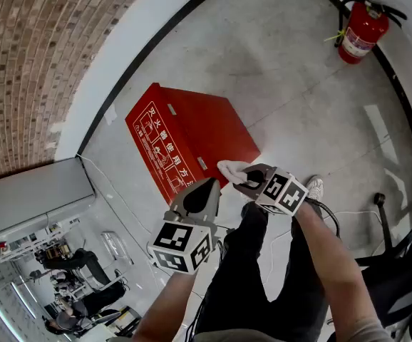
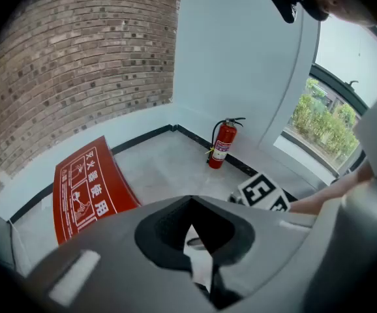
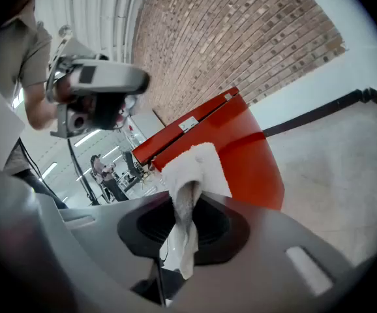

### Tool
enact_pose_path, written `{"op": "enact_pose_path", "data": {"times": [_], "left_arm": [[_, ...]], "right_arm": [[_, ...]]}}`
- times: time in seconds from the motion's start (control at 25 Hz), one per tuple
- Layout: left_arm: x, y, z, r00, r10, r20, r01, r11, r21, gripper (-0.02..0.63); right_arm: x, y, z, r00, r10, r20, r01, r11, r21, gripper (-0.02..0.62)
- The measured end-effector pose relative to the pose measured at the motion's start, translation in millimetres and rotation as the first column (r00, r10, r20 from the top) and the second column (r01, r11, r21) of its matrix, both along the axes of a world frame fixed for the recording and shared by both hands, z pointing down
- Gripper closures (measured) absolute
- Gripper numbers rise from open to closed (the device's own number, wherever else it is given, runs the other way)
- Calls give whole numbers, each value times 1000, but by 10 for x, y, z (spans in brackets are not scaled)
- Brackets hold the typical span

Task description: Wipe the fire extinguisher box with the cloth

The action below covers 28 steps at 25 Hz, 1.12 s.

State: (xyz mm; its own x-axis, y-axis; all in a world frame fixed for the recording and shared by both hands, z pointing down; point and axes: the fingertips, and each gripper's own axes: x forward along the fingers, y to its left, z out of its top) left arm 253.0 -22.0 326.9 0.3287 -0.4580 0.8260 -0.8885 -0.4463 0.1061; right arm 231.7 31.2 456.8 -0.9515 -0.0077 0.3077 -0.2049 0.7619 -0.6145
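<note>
The red fire extinguisher box (image 1: 192, 137) lies on the grey floor by the white wall, its printed face turned toward me. My right gripper (image 1: 243, 175) is shut on a white cloth (image 1: 231, 169) and hovers at the box's near right corner. In the right gripper view the cloth (image 3: 192, 168) bunches out of the jaws in front of the box (image 3: 234, 142). My left gripper (image 1: 209, 186) hangs just left of the right one, above the floor in front of the box, jaws shut and empty. The left gripper view shows the box (image 2: 87, 188) off to the left.
A red fire extinguisher (image 1: 363, 30) stands against the far wall. A brick wall (image 1: 42, 48) rises to the left, with a grey cabinet (image 1: 31, 194) below it. Cables (image 1: 348, 216) and a dark chair (image 1: 398, 262) lie right of my legs.
</note>
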Motion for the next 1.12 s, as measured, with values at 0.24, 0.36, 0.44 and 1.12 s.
{"op": "enact_pose_path", "data": {"times": [0.24,0.36,0.44,1.12], "left_arm": [[258,663,227,993,60,-99,-69,994,-88,606],[313,899,579,986,90,-141,-109,986,-130,604],[340,1025,835,978,114,-172,-141,978,-153,605],[517,1094,3429,945,285,-159,-311,933,-181,604]], "right_arm": [[60,-183,214,998,51,-34,-52,998,-20,511],[34,-224,266,997,50,-54,-49,999,16,511],[-28,-206,270,997,49,-65,-46,998,44,511],[-191,-316,2209,1000,12,5,-12,994,-107,511]]}}
